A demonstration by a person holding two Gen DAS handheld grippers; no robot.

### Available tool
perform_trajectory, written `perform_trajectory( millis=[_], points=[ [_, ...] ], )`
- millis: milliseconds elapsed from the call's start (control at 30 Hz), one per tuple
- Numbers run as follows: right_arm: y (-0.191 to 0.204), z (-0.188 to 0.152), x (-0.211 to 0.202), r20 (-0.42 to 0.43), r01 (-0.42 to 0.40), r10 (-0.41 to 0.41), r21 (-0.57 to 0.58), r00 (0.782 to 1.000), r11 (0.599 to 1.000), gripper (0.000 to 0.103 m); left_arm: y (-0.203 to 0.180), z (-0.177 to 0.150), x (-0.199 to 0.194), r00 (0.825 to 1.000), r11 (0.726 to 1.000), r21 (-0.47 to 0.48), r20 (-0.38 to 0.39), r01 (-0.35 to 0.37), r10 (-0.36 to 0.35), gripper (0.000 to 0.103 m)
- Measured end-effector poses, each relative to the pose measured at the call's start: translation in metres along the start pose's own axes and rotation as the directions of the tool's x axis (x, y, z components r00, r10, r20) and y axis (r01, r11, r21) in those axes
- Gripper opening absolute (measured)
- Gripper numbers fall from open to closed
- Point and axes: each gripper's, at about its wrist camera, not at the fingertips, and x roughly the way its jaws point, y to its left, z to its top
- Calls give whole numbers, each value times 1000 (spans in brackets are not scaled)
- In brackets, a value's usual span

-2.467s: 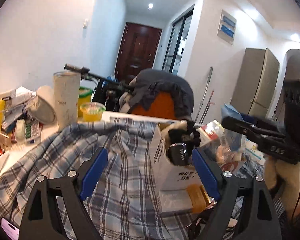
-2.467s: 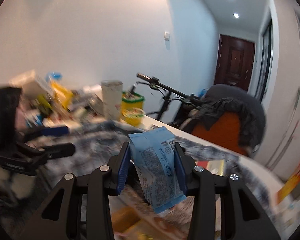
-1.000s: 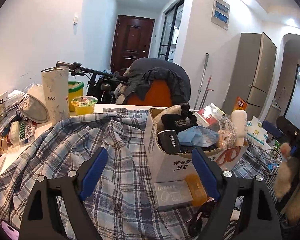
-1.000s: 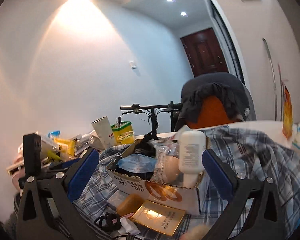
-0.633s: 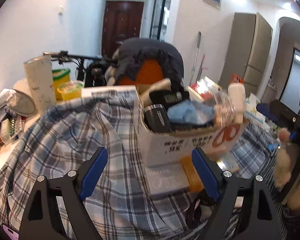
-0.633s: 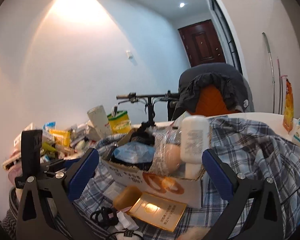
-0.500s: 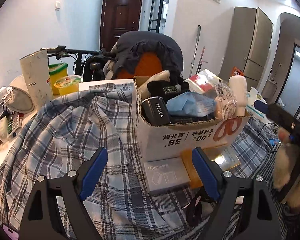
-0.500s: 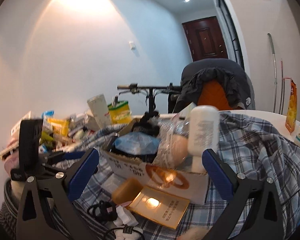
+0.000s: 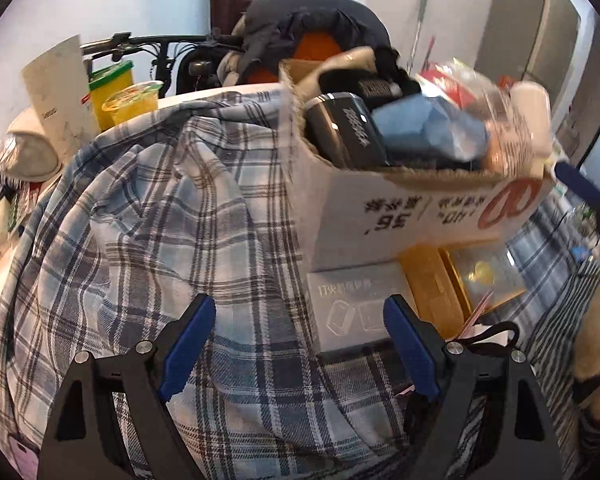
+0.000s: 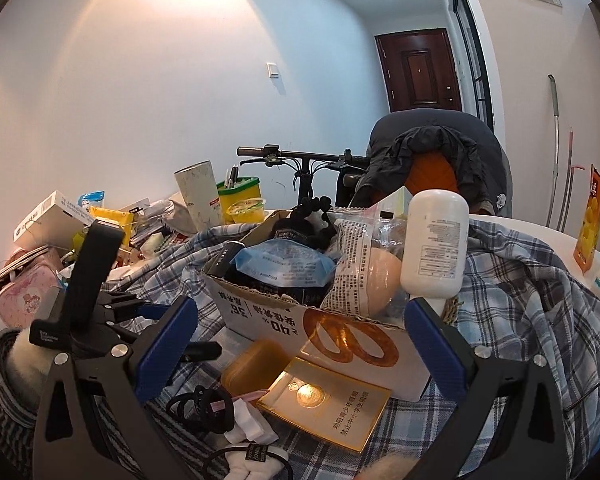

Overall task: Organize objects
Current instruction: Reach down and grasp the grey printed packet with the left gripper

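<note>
The cardboard box (image 10: 340, 320) is already crammed, yet a grey case (image 9: 356, 308), gold booklet (image 10: 328, 404) and hair ties (image 10: 204, 408) lie outside, with both the left gripper (image 9: 296, 344) and right gripper (image 10: 300, 344) wide and empty.

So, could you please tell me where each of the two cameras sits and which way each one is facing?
Left wrist: sits on the left gripper, tilted down at the plaid cloth and cardboard box; its own open fingers show, plus the right gripper's tip at the far right.
Right wrist: sits on the right gripper, looking more level across the box toward the door; its open fingers and the left gripper show.
Shared: box, cloth, bicycle, chair.
</note>
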Motion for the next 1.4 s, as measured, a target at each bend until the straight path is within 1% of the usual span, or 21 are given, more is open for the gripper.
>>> perform_trajectory(
  millis=[67,167,333,533,600,633,667,700,733,967,1100,1300,1400],
  points=[
    [0,0,0,-1,2,-2,-2,1000,1000,103,-4,1,4,1000,1000,22,-17,-2,2,88],
    [1,1,0,-1,4,-4,-10,1000,1000,103,-11,7,16,997,999,41,-76,5,-2,88],
    [2,0,0,-5,12,-12,-19,1000,1000,103,-22,17,21,997,999,48,-73,19,-16,88],
    [2,0,0,-8,12,-12,-20,1000,1000,103,-31,23,26,995,998,42,-88,47,-44,88],
    [2,0,1,-11,12,-12,-21,1000,1000,103,-34,23,27,995,998,49,-88,47,-42,88],
    [1,0,1,-12,13,-13,-22,1000,1000,103,-34,23,28,995,998,51,-90,43,-38,87],
    [1,0,1,-13,14,-14,-23,1000,1000,103,-35,23,30,995,998,51,-93,41,-37,83],
    [2,0,1,-14,15,-15,-25,1000,1000,103,-35,22,32,994,997,53,-104,49,-43,71],
    [2,0,1,-15,16,-16,-27,1000,1000,103,-36,21,36,992,997,56,-121,50,-43,70],
    [2,1,1,-12,15,-16,-17,1000,1000,103,-38,19,36,992,997,52,-115,56,-50,70],
    [2,1,1,-13,18,-19,-21,1000,1000,103,-36,19,41,988,997,39,-137,74,-68,70],
    [2,1,1,-16,19,-20,-25,1000,1000,103,-38,15,36,992,997,50,-112,65,-59,70],
    [1,1,0,-13,20,-21,-22,1000,1000,103,-41,11,20,997,995,71,-38,71,-69,69]
  ],
)
